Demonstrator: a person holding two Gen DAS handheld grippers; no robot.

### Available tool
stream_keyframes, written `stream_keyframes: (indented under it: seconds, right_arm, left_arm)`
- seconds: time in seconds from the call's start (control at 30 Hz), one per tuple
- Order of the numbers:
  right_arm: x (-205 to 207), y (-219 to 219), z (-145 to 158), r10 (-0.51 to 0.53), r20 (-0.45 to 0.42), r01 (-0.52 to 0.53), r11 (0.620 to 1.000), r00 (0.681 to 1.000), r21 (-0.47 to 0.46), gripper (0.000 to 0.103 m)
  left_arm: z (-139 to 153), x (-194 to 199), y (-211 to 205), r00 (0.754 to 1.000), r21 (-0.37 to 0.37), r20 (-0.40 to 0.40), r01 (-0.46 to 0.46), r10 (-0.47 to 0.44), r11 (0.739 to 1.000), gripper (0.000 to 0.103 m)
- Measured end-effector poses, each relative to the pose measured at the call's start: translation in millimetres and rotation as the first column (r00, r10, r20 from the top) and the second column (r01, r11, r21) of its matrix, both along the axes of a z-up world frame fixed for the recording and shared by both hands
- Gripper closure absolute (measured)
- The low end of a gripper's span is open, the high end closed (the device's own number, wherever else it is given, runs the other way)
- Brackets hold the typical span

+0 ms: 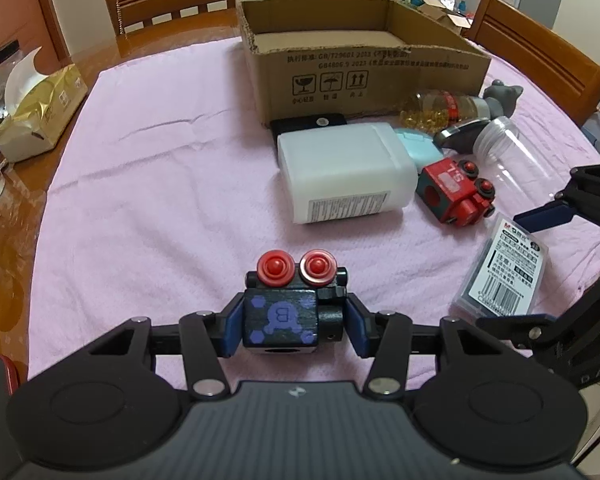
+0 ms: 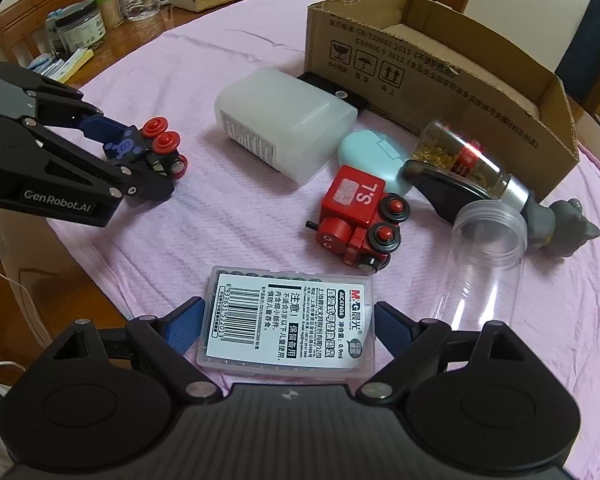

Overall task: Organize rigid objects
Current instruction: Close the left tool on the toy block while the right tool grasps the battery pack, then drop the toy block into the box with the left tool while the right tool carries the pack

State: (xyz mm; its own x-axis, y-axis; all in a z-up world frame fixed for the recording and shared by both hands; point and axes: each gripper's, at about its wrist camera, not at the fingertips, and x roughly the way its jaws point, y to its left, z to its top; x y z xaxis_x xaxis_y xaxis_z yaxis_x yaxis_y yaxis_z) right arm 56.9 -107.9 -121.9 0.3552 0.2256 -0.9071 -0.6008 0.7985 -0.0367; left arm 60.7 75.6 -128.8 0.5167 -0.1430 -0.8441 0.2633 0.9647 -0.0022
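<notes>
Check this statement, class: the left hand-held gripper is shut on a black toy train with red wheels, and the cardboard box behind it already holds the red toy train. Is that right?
Not quite. The left hand-held gripper is shut on the black toy train, but the red toy train is not in the cardboard box; it lies on the pink cloth in front of it, as the right wrist view shows.

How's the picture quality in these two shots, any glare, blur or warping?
Left wrist view: strong fisheye bowing of the pink cloth, glare on the wooden table, far room blown out. Right wrist view: same warping, dark corners, label on the clear plastic case sharp, soft glare on the clear jar.
</notes>
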Motion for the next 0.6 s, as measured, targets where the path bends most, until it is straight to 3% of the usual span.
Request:
stream_keyframes:
  seconds: [0.27,0.6]
  right_arm:
    - [4.3,-4.1,16.2,-0.027,0.016,0.027,1.0,1.0,-0.011,0.011]
    - [17.7,-11.1,59.5,-0.063,0.085,0.062,0.998,0.994,0.008,0.011]
  left_arm:
    - [23.3,3.4,4.1,0.999,0.002,0.007,0.05,-0.05,0.999,0.053]
    - [66.8,24.8,2.2,0.993,0.0,0.03,0.114,-0.114,0.993,0.053]
